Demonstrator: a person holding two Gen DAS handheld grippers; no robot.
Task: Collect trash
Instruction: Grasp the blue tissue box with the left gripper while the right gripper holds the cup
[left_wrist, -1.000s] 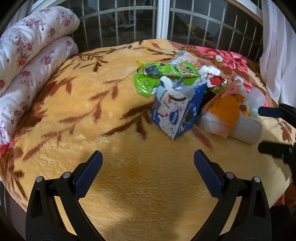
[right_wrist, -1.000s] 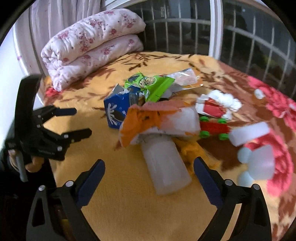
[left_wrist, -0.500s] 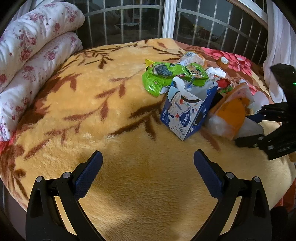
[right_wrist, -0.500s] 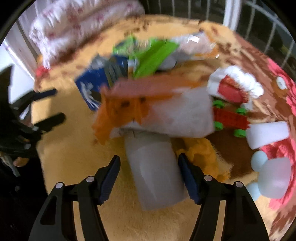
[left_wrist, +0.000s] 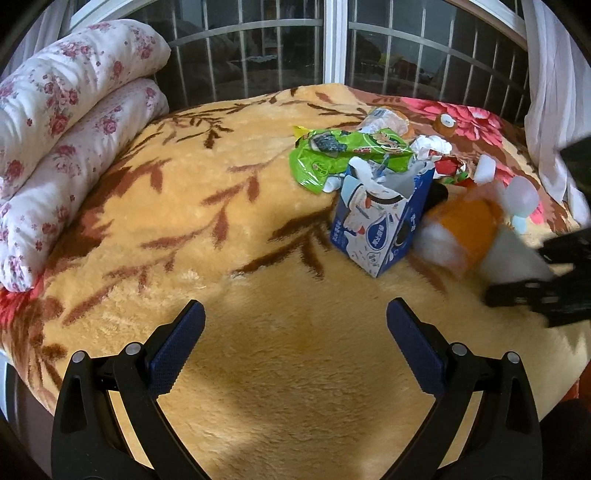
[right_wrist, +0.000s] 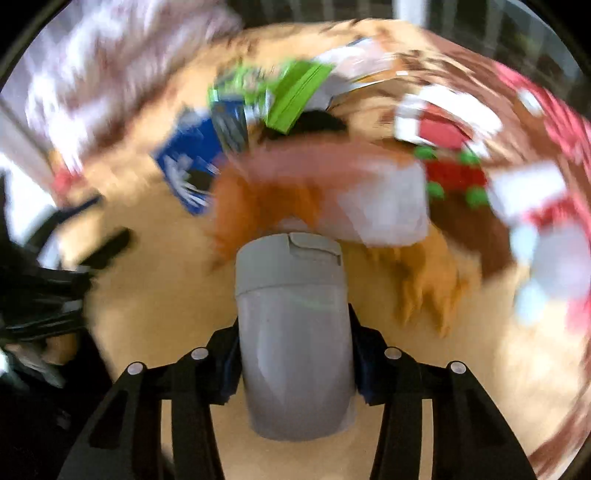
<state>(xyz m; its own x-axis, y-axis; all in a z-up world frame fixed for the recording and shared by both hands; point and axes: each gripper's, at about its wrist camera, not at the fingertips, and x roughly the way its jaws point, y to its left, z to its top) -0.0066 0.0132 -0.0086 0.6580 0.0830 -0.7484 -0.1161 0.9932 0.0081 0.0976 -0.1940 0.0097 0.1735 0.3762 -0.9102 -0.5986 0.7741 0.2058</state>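
The right tool (right_wrist: 293, 363) is closing on a grey flip-top bottle (right_wrist: 291, 325), low in the centre of the right wrist view; its pads already sit against the bottle's sides, so I judge it gripped. The bottle's cap end points up the frame at the trash heap on the bed (left_wrist: 229, 206).

The risk, to my eye, is the smooth rounded plastic: held near its base, the bottle could squirt forward out of the pads. Its cap also sits just beside an orange-and-white wrapper (right_wrist: 325, 199), which might drag along if the bottle is lifted through it.

The left tool (left_wrist: 295, 347) hangs with its jaws wide apart and nothing between them, low in its own view, well apart from the pile.

Right of centre in that view stands a torn-open blue-and-white carton (left_wrist: 380, 221), upright, with white scraps poking from its mouth; what lies deeper I cannot tell. A green snack bag (left_wrist: 343, 155) lies just behind it.
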